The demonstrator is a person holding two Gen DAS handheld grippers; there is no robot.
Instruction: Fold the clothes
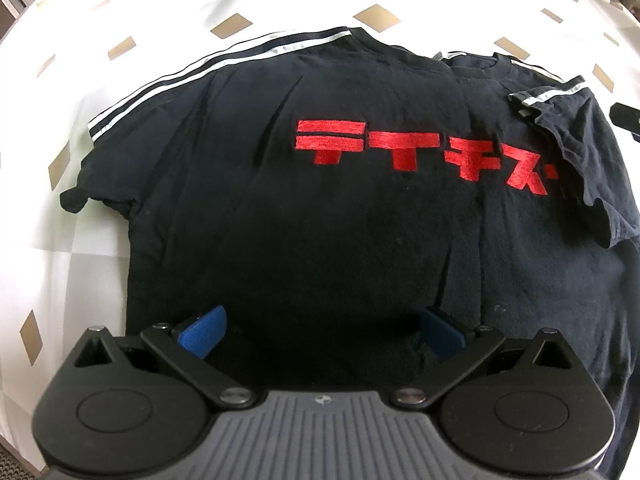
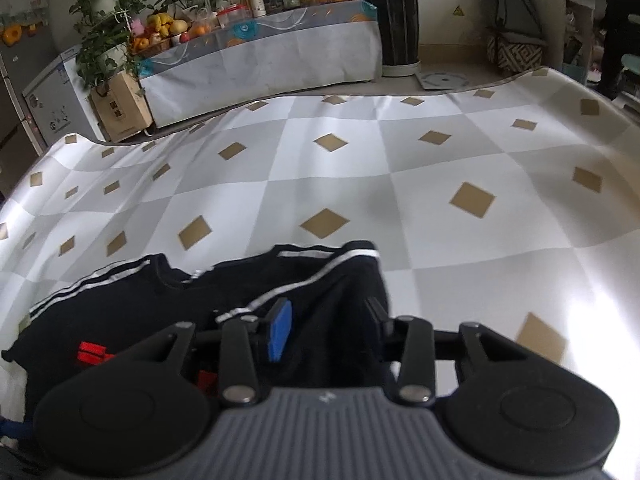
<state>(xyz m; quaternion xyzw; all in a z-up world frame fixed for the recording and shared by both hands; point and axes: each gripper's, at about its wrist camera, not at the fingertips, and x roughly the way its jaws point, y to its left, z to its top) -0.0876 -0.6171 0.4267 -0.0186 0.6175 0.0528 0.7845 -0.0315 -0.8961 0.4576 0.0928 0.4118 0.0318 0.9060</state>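
The black cotton T-shirt with red lettering (image 1: 320, 208) lies flat on the checked tabletop (image 2: 360, 168); the right tool (image 2: 328, 320), spread, straddles its folded sleeve; the left tool (image 1: 320, 330) hovers spread over the hem

Legible markings on the garment and in the room.
Red block katakana-style characters (image 1: 424, 152), not surely readable, run across the chest of the black T-shirt (image 1: 320, 240); a yellow triangular warning sign (image 2: 458, 11) sits on the far wall; the cardboard box's label (image 2: 117, 110) is too small to read.
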